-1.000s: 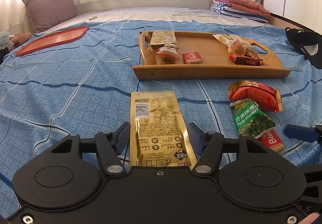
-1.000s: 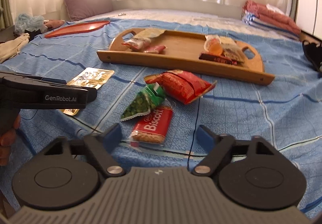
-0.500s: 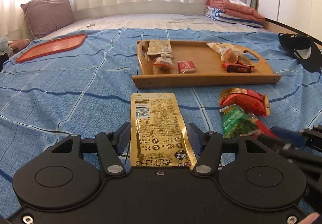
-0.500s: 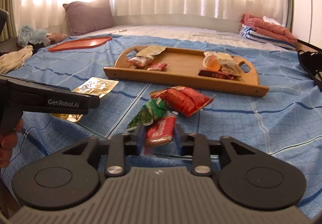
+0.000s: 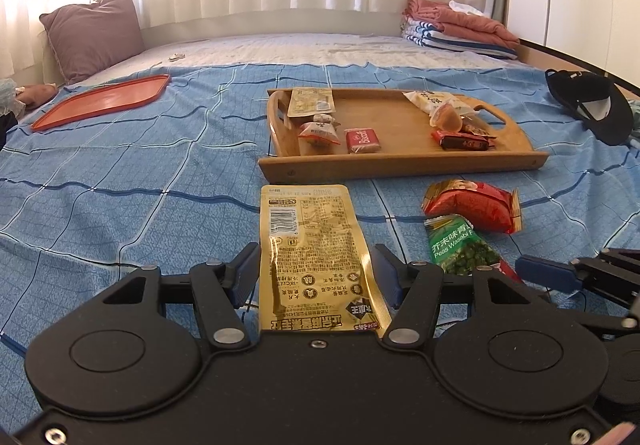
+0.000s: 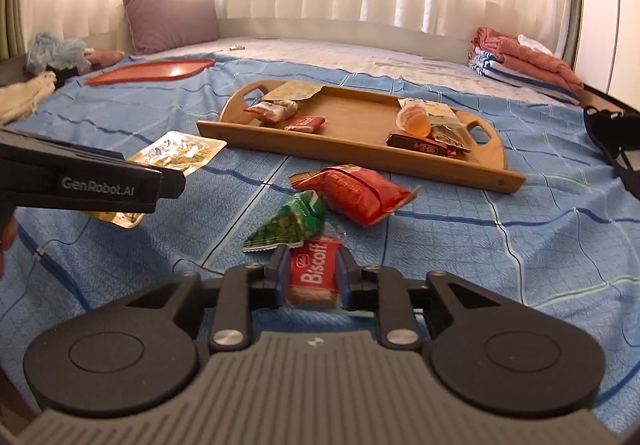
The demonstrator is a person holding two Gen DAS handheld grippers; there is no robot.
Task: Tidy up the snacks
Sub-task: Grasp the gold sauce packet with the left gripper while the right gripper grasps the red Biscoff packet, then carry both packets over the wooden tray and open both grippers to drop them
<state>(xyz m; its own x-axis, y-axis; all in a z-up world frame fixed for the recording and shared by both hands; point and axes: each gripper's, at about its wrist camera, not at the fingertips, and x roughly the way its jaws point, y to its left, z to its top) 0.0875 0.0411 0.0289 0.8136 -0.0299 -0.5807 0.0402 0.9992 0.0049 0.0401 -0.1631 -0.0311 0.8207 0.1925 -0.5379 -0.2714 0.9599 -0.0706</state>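
**Now the right gripper is pinching the Biscoff packet**

Meanwhile the wooden tray [image 6: 360,149], filling the upper middle of the right wrist frame, is already holding several snacks. Below it the red bag [image 6: 352,193] and green wasabi peas [image 6: 288,225] are lying loose on the blue bedspread [image 6: 520,245]. At lower centre the right gripper [image 6: 312,277], spread wide a second ago, is now pressing both fingers against the Biscoff packet [image 6: 314,273], so a lift toward the tray looks ready. The left gripper [image 5: 316,277] is staying spread around the gold pouch [image 5: 312,245], not yet squeezing it.
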